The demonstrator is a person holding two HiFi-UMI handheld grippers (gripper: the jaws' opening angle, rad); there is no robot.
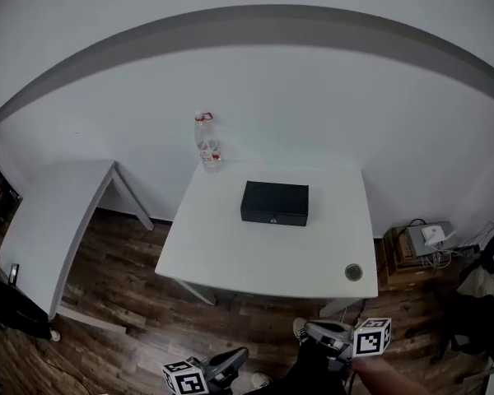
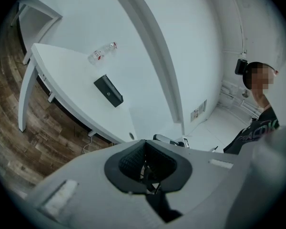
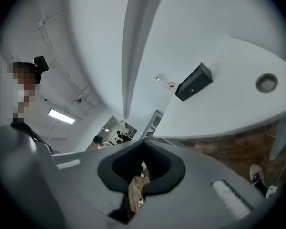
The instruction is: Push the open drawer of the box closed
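Observation:
The black box (image 1: 274, 202) sits near the middle of the white table (image 1: 230, 257). Its front, with a small round fitting, faces me and looks flush with the body. The same box shows small in the left gripper view (image 2: 108, 90) and in the right gripper view (image 3: 194, 82). Both grippers are low at the bottom of the head view, well short of the table. My left gripper (image 1: 230, 360) (image 2: 144, 144) has its jaws together with nothing in them. The right gripper (image 1: 317, 329) (image 3: 143, 144) is shut and empty too.
A clear plastic bottle (image 1: 207, 142) stands at the table's far left corner. A round cable port (image 1: 353, 272) is set in the near right corner. A second white table (image 1: 49, 220) stands at the left. A carton with cables (image 1: 424, 239) lies on the wooden floor at the right.

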